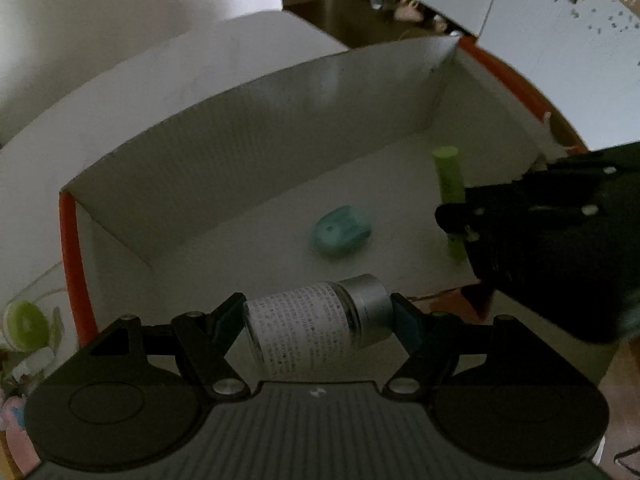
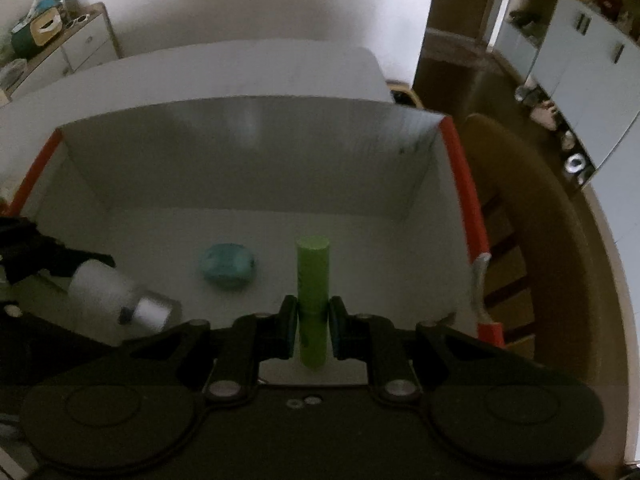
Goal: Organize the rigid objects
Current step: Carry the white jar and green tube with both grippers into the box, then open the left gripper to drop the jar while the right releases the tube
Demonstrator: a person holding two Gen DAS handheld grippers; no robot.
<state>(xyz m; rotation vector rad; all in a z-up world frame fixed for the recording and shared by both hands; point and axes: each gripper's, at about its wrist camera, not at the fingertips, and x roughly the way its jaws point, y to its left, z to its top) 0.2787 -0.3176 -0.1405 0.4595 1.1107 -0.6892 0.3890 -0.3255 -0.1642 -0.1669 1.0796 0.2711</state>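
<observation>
Over the box, left wrist view:
Left gripper (image 1: 318, 322): jaws spread wide and pinching a jar end to end, one pad on its base, the other on its cap.
Jar (image 1: 296, 328): lies crosswise between the fingers; white printed label, silver cap (image 1: 366, 308) toward the right; held above the near edge of the box.
Box (image 1: 240, 136): white card, open top, orange strips along both side rims.
Teal case (image 1: 340, 230): rounded, lying on the box floor, near the middle.
Green tube (image 1: 448, 174): upright at the right, its lower part hidden behind the right gripper.
Right gripper (image 1: 456, 220): dark, entering from the right edge.

Over the box, right wrist view:
Right gripper (image 2: 313, 326): jaws drawn close, clamping the green tube (image 2: 313, 276) on both sides.
Green tube: stands upright above the box floor; whether it touches the floor I cannot tell.
Teal case (image 2: 228, 266): just left of the tube, apart from it.
Jar (image 2: 116, 296): blurred at the left, in the left gripper's fingers.
Box (image 2: 248, 152): far wall behind everything.
</observation>
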